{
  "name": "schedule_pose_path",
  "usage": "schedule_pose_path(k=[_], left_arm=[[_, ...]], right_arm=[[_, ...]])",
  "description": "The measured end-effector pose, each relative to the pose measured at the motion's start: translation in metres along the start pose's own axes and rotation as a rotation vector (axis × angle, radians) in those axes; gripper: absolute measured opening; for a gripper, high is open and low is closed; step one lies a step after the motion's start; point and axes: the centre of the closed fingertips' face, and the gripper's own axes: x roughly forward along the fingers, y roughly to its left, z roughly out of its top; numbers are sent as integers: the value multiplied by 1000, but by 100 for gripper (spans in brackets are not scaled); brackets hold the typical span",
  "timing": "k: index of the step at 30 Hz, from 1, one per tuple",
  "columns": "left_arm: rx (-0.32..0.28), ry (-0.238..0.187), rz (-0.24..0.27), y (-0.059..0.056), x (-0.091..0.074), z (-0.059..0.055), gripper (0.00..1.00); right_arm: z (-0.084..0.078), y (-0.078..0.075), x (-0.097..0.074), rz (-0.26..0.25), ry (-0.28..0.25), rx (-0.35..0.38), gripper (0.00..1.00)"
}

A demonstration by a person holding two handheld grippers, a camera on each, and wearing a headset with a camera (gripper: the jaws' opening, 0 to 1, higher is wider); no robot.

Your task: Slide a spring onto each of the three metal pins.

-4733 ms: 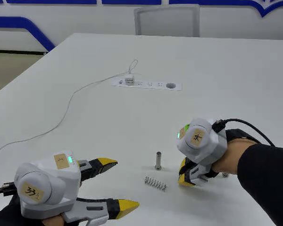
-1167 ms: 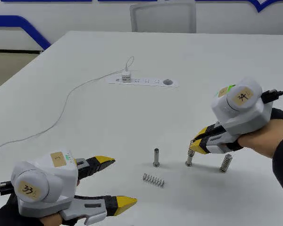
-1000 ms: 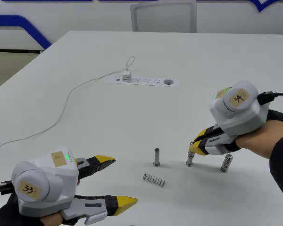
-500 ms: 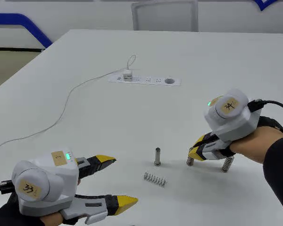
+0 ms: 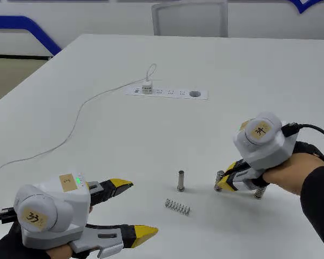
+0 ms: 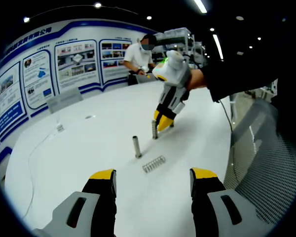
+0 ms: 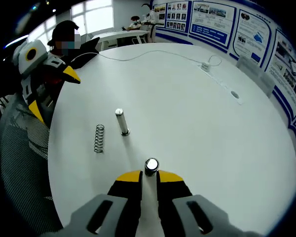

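Pin (image 7: 151,166) stands just beyond right claw (image 7: 149,176) tips.

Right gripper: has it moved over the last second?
Yes. The right gripper has dropped: its tips went from level with the bare pin's top to near its base.

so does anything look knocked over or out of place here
Nothing stands out. The bare pin stands upright, and the loose spring lying flat on the table beside it simply looks not yet fitted.
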Motion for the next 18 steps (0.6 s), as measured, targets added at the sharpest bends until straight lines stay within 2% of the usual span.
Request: schedule_pose_path(k=[4,9,12,18], left_arm=[[1,1,-2,-1,0,0,62],[3,2,-4,-1,0,0,62],[6,3,-7,-2,1,0,62],[8,1,-4,-2,0,1,62]], right_arm=[[-8,4,-2,0,7,15,12],[-15,18,-5,12,12,18,12],[-13,29,-6,25,8,3,12],[3,50,-3,60,-13,-37,12]])
